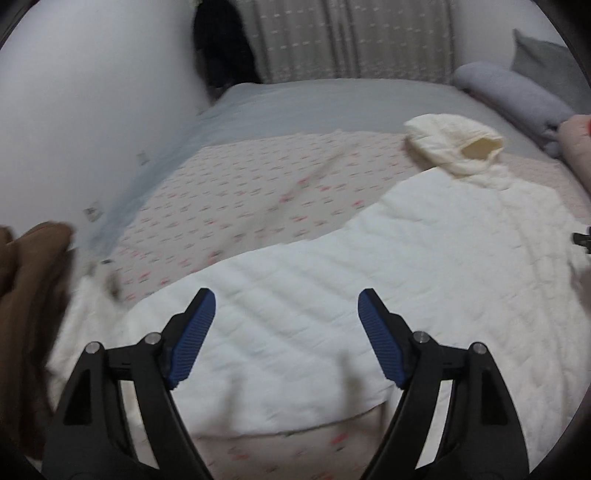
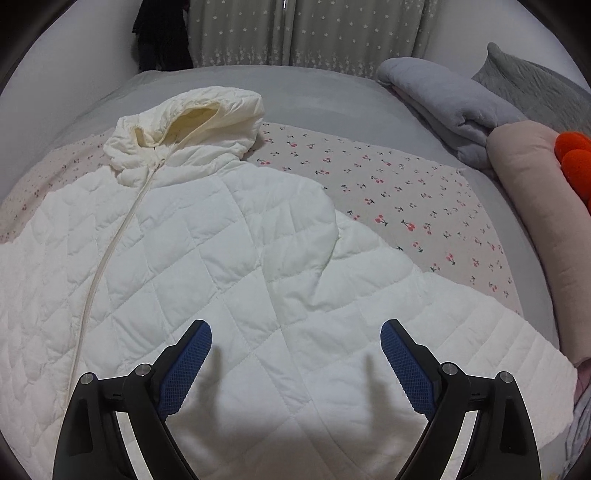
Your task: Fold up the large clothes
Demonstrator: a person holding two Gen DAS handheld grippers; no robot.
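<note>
Blue-padded fingers [image 1: 197, 332] of the left gripper [image 1: 286, 295] frame the nearest stretch of coat [image 1: 295, 295], spread wide with nothing between them, poised above the quilted cloth near its lower hem. To their left a brown garment [image 1: 26, 280] lies bunched at the bed's edge, blurred. The right gripper [image 2: 295, 325] is likewise wide apart and empty, hanging over the coat's right side, its finger shadows falling on the fabric below.

The coat lies flat, front up, on a cherry-print sheet [image 2: 406, 192] over a grey bedspread [image 2: 314, 92], hood [image 2: 192, 118] toward the far curtains [image 2: 314, 33] and hem toward the cameras. It is a white, diamond-quilted puffer, zipped shut along a pale zipper [image 2: 122, 229], with a cream lining showing inside the hood. One sleeve [image 2: 461, 325] runs out along the right side toward a pink bolster [image 2: 535, 206]; beyond that sit a folded grey blanket [image 2: 443, 99] and a grey pillow [image 2: 535, 81].

It will likely handle light but bulky: soft, springy padding that resists a crisp crease and a smooth shell that may slip from the pads. A deep pinch at a stitched seam, sleeve cuff or hem edge seems the safest hold, with both grippers gripping matching points so the folded half comes over evenly.
</note>
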